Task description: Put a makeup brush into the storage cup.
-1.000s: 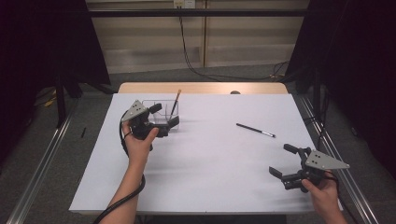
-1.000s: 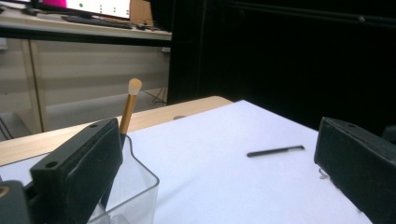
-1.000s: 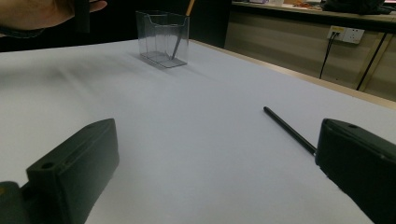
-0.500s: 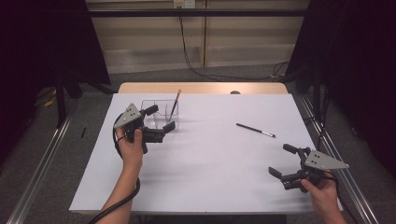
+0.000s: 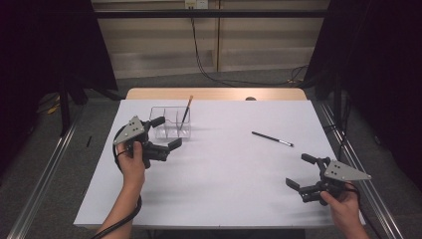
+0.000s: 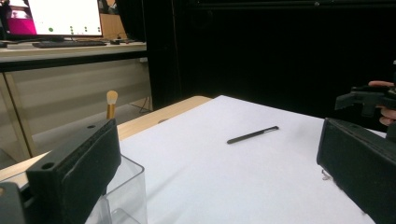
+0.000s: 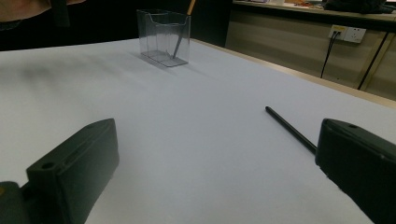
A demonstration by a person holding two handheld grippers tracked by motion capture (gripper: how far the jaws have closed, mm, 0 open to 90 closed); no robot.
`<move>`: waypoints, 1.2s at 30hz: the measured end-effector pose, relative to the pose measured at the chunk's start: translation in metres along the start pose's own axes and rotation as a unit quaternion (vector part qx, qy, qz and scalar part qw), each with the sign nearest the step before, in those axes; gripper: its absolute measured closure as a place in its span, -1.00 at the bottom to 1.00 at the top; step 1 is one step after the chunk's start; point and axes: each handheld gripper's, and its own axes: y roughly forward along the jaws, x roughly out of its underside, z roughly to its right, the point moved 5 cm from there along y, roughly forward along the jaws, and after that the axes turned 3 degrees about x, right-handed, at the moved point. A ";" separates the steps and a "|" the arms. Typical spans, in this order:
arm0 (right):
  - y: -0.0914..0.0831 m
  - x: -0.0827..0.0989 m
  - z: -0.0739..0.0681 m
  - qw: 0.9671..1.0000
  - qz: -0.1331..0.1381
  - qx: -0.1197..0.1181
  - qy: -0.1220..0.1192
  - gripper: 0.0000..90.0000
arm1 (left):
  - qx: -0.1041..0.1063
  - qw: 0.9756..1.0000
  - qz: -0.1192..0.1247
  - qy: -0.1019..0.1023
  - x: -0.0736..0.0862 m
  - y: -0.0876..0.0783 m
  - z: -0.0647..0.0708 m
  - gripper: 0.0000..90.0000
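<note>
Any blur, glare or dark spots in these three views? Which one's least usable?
High view: sharp; even light on the white table cover, surroundings near black, no glare. Left gripper view: black pen sharp, near jaws soft, backdrop pitch dark, monitor blown out. Right gripper view: clear organizer readable, a faint smear on the cover at far left, near jaws soft. None unusable.

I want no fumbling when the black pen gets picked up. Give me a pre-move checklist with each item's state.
1. Right hand-held gripper open and empty: ok.
2. Left hand-held gripper open and empty: ok.
3. Black pen lying flat, nothing touching it: ok.
4. Clear holder upright on the table: ok.
5. Brush standing inside the holder: ok.
6. Free compartment in the holder: cannot tell.
</note>
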 end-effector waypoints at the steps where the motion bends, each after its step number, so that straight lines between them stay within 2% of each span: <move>1: 0.000 0.000 0.000 1.000 0.000 0.000 0.000 -1.00 | 0.001 1.000 -0.001 0.003 0.000 -0.002 0.000 -1.00; 6: 0.000 0.000 0.000 1.000 0.000 0.000 0.000 -1.00 | 0.005 1.000 -0.003 0.014 0.002 -0.009 0.002 -1.00; 9: 0.000 0.000 0.000 1.000 0.000 0.001 0.002 -1.00 | 0.008 1.000 0.003 0.011 0.001 -0.013 0.003 -1.00; 13: 0.000 0.000 0.000 1.000 0.001 -0.001 0.000 -1.00 | 0.014 1.000 -0.006 0.017 0.003 -0.017 0.005 -1.00; 18: 0.000 0.000 0.000 1.000 0.001 0.001 0.001 -1.00 | 0.022 1.000 -0.001 0.016 0.004 -0.026 0.006 -1.00; 19: 0.000 0.000 0.000 1.000 0.000 0.000 0.001 -1.00 | 0.018 1.000 -0.002 0.021 0.004 -0.028 0.005 -1.00; 28: 0.001 -0.001 -0.001 1.000 0.001 0.000 0.000 -1.00 | 0.017 1.000 -0.012 0.021 0.010 -0.039 0.008 -1.00; 36: 0.001 -0.002 0.000 1.000 0.005 0.000 0.001 -1.00 | 0.023 0.999 -0.017 0.026 0.015 -0.048 0.012 -1.00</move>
